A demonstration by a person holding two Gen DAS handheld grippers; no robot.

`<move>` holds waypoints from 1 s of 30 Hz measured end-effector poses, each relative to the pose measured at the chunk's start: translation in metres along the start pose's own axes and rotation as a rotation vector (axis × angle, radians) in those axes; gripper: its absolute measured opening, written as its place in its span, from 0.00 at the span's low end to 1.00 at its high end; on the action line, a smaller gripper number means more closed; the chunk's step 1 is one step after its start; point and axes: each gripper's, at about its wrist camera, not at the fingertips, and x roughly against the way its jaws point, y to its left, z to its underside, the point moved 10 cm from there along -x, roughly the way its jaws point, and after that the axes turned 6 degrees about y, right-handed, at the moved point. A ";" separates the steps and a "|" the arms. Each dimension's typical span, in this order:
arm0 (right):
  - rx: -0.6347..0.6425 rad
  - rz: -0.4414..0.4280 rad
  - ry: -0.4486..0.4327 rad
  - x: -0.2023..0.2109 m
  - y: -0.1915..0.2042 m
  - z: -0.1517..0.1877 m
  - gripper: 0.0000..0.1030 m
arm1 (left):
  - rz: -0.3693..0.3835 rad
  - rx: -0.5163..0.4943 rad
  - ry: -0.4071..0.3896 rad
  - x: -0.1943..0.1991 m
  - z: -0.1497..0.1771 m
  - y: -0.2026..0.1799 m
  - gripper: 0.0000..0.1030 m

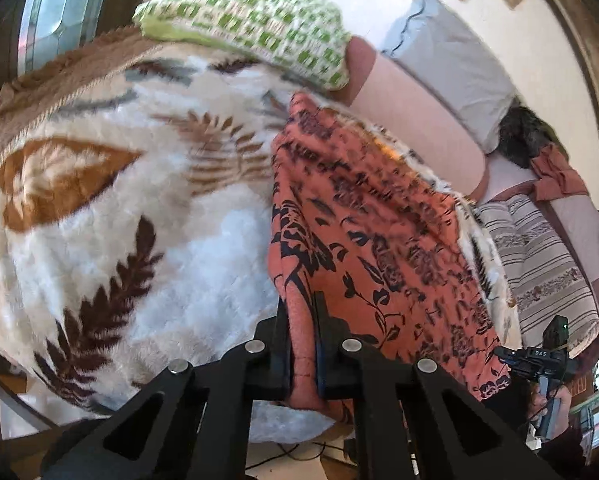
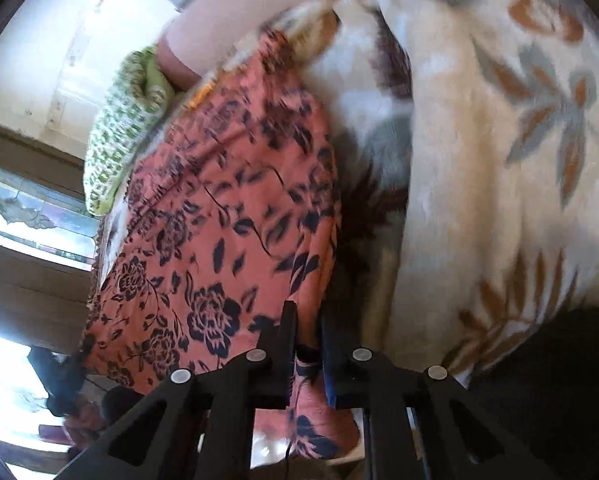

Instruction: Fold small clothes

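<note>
Jaws nearly closed in left wrist view: left gripper point(image 1: 302, 320) pinching a bunched edge of the orange floral garment point(image 1: 379, 216), cloth squeezed between both pads. Garment stretched up and away from the grip, draped over the plush leaf-print blanket point(image 1: 119, 200). Green-and-white checked cloth point(image 1: 251, 24) folded at the far end of blanket, well apart from the grip. Gray pillow point(image 1: 451, 60) and pink bolster point(image 1: 415, 112) beyond the garment, striped mattress point(image 1: 539, 264) off to the right. Right gripper point(image 1: 539, 360) seen low right in a hand, at the garment's other corner; jaws too small to read from here.

Right wrist view: right gripper point(image 2: 309, 324) also close to shut, clamped on a fold of the same garment point(image 2: 227, 200), fabric bulging out below the pads. Garment spread left of the jaws, blanket point(image 2: 499, 160) to the right. Checked cloth point(image 2: 119, 140) at upper left, touching garment's far edge. Bit blurred throughout.
</note>
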 end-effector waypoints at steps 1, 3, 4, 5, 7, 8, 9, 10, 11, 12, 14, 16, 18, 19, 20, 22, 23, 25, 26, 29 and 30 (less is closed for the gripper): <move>-0.020 -0.002 0.023 -0.004 -0.003 0.003 0.23 | -0.001 0.009 0.028 -0.007 0.005 0.002 0.08; -0.063 -0.002 0.062 -0.012 -0.012 0.011 0.63 | -0.005 0.029 0.067 -0.017 0.011 0.003 0.09; -0.075 -0.026 0.072 -0.013 -0.012 0.014 0.64 | -0.006 0.035 0.078 -0.019 0.012 0.003 0.11; -0.077 -0.065 0.070 -0.014 -0.010 0.016 0.67 | -0.006 0.038 0.085 -0.021 0.012 0.003 0.12; -0.055 -0.058 0.054 -0.012 -0.008 0.017 0.67 | -0.013 0.035 0.091 -0.024 0.012 0.003 0.12; -0.016 -0.043 0.055 -0.013 -0.005 0.019 0.66 | -0.014 0.035 0.098 -0.026 0.013 0.003 0.12; 0.016 -0.017 0.062 -0.015 -0.003 0.021 0.60 | -0.016 0.035 0.102 -0.028 0.013 0.003 0.12; 0.030 0.008 0.063 -0.018 -0.001 0.023 0.55 | -0.020 0.036 0.106 -0.031 0.014 0.003 0.12; 0.044 0.043 0.062 -0.020 -0.002 0.025 0.43 | -0.027 0.040 0.111 -0.032 0.015 0.004 0.12; 0.065 0.085 0.059 -0.022 -0.003 0.026 0.29 | -0.029 0.045 0.111 -0.033 0.014 0.005 0.12; 0.112 0.160 0.054 -0.021 -0.005 0.029 0.14 | -0.028 0.067 0.106 -0.032 0.013 0.008 0.12; 0.122 0.159 0.066 -0.019 -0.004 0.033 0.09 | -0.022 0.090 0.101 -0.030 0.012 0.013 0.10; 0.136 0.131 0.067 -0.010 0.003 0.035 0.08 | -0.009 0.110 0.083 -0.024 0.009 0.017 0.10; 0.131 0.096 0.065 -0.008 0.006 0.034 0.08 | 0.000 0.115 0.074 -0.022 0.008 0.017 0.09; 0.116 0.029 0.059 -0.001 0.013 0.033 0.08 | 0.010 0.116 0.067 -0.019 0.006 0.016 0.09; 0.091 -0.133 0.039 0.015 0.031 0.027 0.08 | 0.019 0.113 0.050 -0.013 0.001 0.015 0.09; 0.082 -0.220 0.023 0.025 0.041 0.022 0.08 | 0.028 0.109 0.037 -0.009 -0.003 0.013 0.09; 0.079 -0.302 -0.013 0.036 0.054 0.014 0.08 | 0.038 0.106 0.014 -0.001 -0.008 0.011 0.09; 0.087 -0.326 -0.033 0.041 0.059 0.010 0.08 | 0.038 0.103 -0.001 0.004 -0.012 0.011 0.09; 0.093 -0.240 -0.023 0.029 0.056 0.007 0.08 | 0.028 0.104 0.005 0.004 -0.015 0.015 0.09; 0.086 -0.205 0.004 0.020 0.049 0.009 0.08 | 0.026 0.106 0.018 0.001 -0.013 0.017 0.09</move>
